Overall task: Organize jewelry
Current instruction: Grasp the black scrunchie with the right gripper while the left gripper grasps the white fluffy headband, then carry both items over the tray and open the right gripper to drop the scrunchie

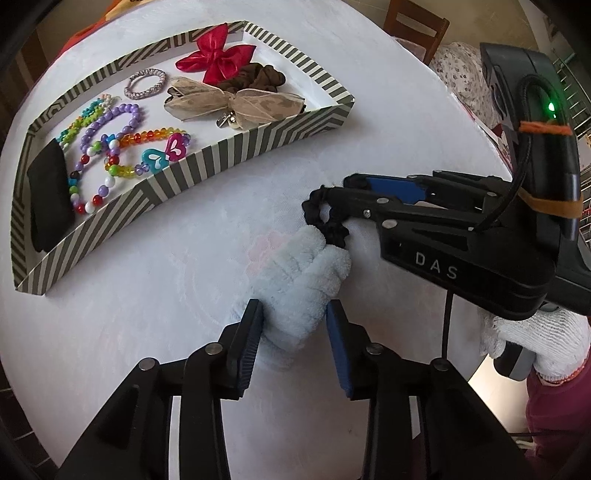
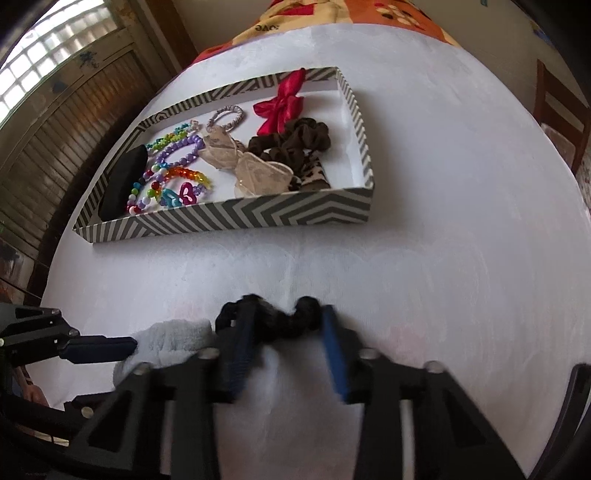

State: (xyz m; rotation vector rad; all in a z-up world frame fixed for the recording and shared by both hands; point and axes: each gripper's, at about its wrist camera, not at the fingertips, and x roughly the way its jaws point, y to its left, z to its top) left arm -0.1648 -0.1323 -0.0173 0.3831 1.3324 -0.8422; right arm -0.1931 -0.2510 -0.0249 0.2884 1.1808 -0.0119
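A striped grey-and-white box point(image 1: 207, 162) point(image 2: 258, 218) on the white table holds bead bracelets point(image 1: 118, 136), a red bow point(image 1: 218, 55), a beige bow point(image 1: 229, 101) and a brown scrunchie point(image 1: 258, 79). A fluffy pale-blue scrunchie point(image 1: 299, 284) point(image 2: 173, 338) lies on the table between the fingers of my left gripper point(image 1: 294, 319), whose jaws touch its sides. My right gripper point(image 2: 286, 328) point(image 1: 332, 199) has its jaws around a black scrunchie point(image 2: 284, 317) point(image 1: 325, 218), right beside the blue one.
A black pouch point(image 1: 50, 195) lies at the box's left end. A wooden chair point(image 1: 417, 26) stands behind the table. A patterned orange cloth point(image 2: 332, 18) lies at the far edge. Bare white tabletop point(image 2: 461, 184) spreads to the right of the box.
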